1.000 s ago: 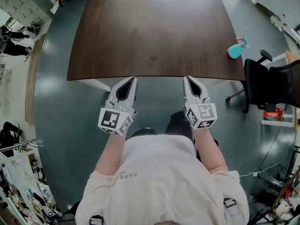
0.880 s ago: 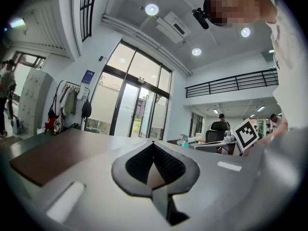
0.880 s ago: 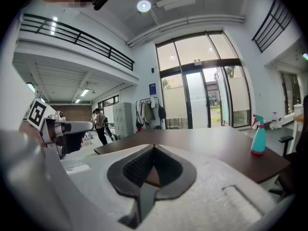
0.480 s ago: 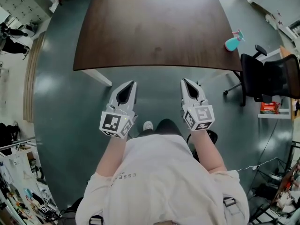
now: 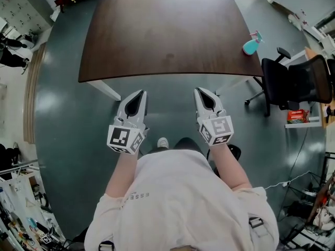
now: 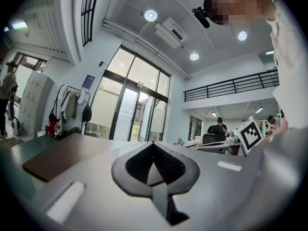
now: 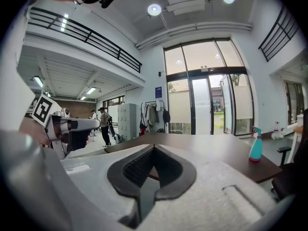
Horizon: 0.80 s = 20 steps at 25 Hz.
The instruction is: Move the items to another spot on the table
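spray bottle on table corner; well apart from right claw

head: overhead, steeply down on left gripper, right gripper | gripper views: close, forward along own jaws | shared: table ahead

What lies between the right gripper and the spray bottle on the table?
Grey floor, then bare brown table top, in the head view. The right gripper is short of the table; the spray bottle stands at its right edge.
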Available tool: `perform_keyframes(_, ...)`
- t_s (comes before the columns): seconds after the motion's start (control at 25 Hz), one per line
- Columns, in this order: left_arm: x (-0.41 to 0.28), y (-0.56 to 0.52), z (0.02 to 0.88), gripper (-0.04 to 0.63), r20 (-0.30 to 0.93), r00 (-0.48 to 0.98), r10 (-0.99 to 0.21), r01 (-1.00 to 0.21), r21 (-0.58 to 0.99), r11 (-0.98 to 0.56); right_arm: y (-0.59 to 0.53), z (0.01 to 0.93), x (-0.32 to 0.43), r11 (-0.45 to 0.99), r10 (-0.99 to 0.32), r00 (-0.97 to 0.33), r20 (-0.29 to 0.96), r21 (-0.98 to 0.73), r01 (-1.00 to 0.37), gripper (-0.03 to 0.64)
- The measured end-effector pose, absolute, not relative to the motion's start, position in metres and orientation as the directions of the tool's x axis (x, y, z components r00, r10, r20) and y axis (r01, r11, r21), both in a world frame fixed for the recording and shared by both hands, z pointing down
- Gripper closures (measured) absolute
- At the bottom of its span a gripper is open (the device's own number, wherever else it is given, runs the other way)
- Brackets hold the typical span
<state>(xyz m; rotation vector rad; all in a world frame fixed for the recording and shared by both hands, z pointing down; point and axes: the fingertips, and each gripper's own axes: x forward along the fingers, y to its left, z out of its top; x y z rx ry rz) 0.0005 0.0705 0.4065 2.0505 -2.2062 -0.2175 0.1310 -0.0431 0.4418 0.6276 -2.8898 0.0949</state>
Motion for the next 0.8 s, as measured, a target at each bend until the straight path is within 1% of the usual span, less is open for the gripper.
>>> perform_keyframes(0.56,0.003,0.066,0.406,0.586,-0.007,-0.048,-0.999,-0.982,0.184,0.046,-0.043,0.442,0.127,0.916,-0.393,-0.899,0.192,-0.006,-0.402,0.626)
perform_keyframes(0.8,-0.005,0.069,0.401,0.586,-0.025,-0.047,-0.999,-0.974,0.222,0.041,-0.04,0.441,0.12,0.916,-0.393,-0.899,0.195,-0.002,-0.401,0.626)
